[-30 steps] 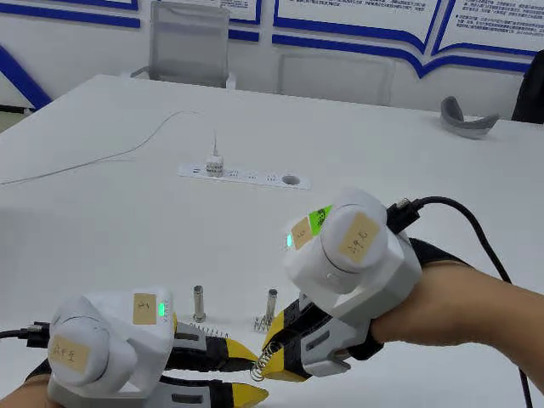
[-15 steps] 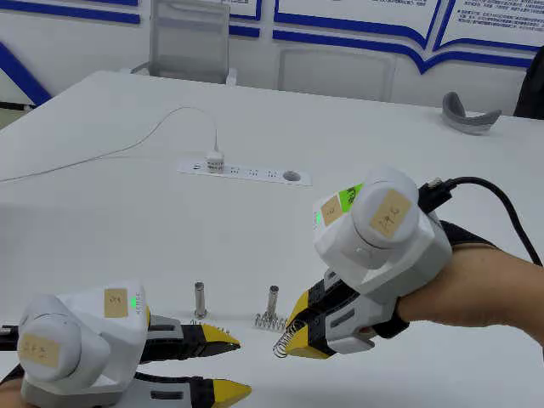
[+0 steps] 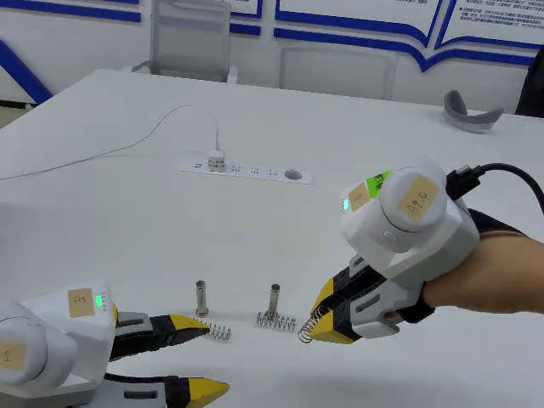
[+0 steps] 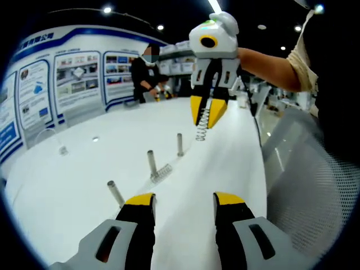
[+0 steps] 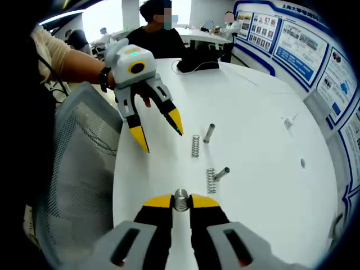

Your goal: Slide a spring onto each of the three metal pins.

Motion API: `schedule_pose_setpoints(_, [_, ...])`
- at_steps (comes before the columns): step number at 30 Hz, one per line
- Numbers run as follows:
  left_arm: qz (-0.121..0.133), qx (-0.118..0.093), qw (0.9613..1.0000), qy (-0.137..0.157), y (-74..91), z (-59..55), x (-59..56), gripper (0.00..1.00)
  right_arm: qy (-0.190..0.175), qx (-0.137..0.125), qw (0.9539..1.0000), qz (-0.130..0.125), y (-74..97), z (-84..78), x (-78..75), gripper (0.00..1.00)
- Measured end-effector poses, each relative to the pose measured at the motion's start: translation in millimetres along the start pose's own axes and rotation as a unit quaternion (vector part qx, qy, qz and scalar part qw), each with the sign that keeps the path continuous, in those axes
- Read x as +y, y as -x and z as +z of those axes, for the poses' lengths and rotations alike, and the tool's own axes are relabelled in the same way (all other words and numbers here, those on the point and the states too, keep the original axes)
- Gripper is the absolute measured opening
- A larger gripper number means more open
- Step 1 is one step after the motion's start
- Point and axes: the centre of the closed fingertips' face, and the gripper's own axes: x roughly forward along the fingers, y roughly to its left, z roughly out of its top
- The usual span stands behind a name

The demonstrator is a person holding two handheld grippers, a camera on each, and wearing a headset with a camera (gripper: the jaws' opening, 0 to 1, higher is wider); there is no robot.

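My right claw (image 3: 321,325) is clamped on the held spring (image 3: 307,328), pinching it near one end so the rest of the thin wire coil sticks out past the yellow tips. It hangs above the white table (image 3: 127,221), just right of the middle pin (image 3: 274,300). My left claw (image 3: 204,357) is spread wide with nothing in it, low over the table near the left pin (image 3: 201,297). A loose spring (image 3: 275,320) lies flat at the foot of the middle pin, and a second loose spring (image 3: 219,331) lies just beside the left pin. The left gripper view shows a third pin (image 4: 179,144) further along the row. All three pins are bare.

The held spring is soft, open-wound wire gripped across its coils. I judge that too hard a squeeze could kink it, and too light a one could let it swing or flick out. Its bore looks only a little wider than a pin, so if I bring it down tilted, the free wire end may catch on the pin's top edge and the coil may buckle sideways instead of sliding on.

The pins are slim, smooth, upright metal cylinders. I cannot tell whether they are fixed into the table or merely standing, so a sideways knock from my jaws might topple one. The tabletop is smooth and glossy, and a brushed loose spring could roll away
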Motion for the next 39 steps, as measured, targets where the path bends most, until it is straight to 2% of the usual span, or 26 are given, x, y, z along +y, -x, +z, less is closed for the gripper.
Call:
schedule_pose_setpoints(18, [0.028,0.001,0.9995,0.014,9.9,-7.5,11.2,0.49,-0.019,0.029,0.9983,-0.046,30.4,-24.6,-39.1,0.12])
schedule_pose_setpoints(28, [0.033,0.002,0.9993,0.017,11.5,-10.4,12.6,0.51,-0.018,0.060,0.9963,-0.059,28.2,-39.5,-56.7,0.12])
schedule_pose_setpoints(35, [0.035,0.003,0.9992,0.021,12.0,-11.5,13.8,0.52,-0.020,0.071,0.9956,-0.057,19.5,-45.5,-70.2,0.12])
schedule_pose_setpoints(39, [0.037,0.003,0.9990,0.023,12.6,-13.0,14.4,0.52,-0.023,0.081,0.9952,-0.051,13.4,-50.8,-72.2,0.12])
